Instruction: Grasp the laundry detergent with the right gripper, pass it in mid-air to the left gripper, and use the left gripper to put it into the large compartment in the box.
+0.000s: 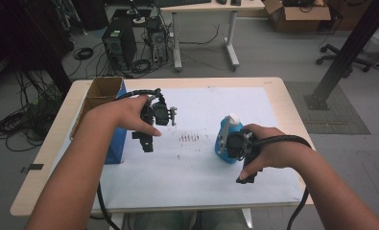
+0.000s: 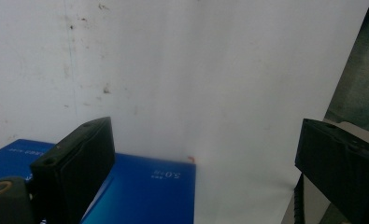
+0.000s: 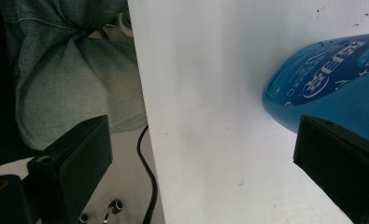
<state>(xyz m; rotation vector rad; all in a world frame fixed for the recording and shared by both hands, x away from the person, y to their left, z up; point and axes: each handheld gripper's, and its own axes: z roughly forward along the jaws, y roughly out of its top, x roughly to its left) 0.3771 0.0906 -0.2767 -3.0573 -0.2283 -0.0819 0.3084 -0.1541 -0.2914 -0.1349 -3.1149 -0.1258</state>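
Beside right gripper (image 1: 244, 163), upright blue bottle (image 1: 227, 139)

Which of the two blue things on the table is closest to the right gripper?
The blue bottle with the white cap, right beside the right gripper; the blue box sits across the table.

Both forearms come in from the bottom of the high view and stretch forward. The left hand (image 1: 129, 117) wraps the left gripper (image 1: 148, 143) from above, and this gripper points down and a little toward the person. In the left gripper view its two black jaws stand wide apart with nothing between them. The right hand (image 1: 268, 155) holds the right gripper (image 1: 247, 177), which also points down and back toward the person, its cable looping over the wrist. In the right gripper view its jaws are spread wide too, gripping nothing. The two hands are well apart.
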